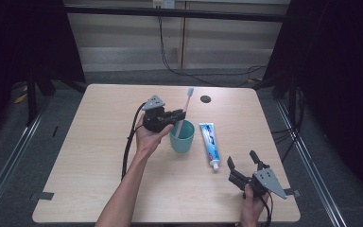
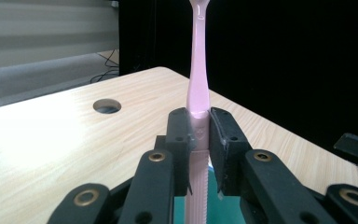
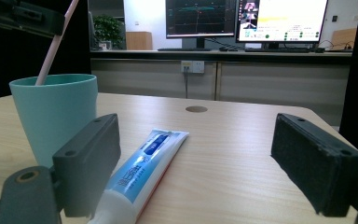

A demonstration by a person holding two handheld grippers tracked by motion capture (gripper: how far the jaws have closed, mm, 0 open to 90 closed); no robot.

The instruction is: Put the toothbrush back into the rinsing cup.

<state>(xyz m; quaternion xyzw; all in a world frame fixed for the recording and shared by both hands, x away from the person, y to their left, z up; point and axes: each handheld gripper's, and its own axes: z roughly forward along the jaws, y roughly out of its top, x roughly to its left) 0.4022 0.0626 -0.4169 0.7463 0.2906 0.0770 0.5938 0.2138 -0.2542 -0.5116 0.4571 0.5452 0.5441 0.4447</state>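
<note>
A pink toothbrush (image 1: 185, 109) stands tilted with its lower end inside the teal cup (image 1: 182, 138) at the table's middle. My left gripper (image 1: 178, 115) is shut on the toothbrush handle just above the cup's rim; the left gripper view has both pads clamped on the pink handle (image 2: 198, 93), teal below. A white and blue toothpaste tube (image 1: 210, 144) lies flat right of the cup. My right gripper (image 1: 242, 162) rests near the front right edge, open, pointing at the tube's cap end. From the right gripper view, the tube (image 3: 144, 163) lies ahead, beside the cup (image 3: 56, 116).
A round cable hole (image 1: 205, 99) sits in the wooden table (image 1: 99, 156) behind the cup. Cables trail from both grippers toward the table's front edge. Beyond the far edge are a low wall and monitors (image 3: 242, 18).
</note>
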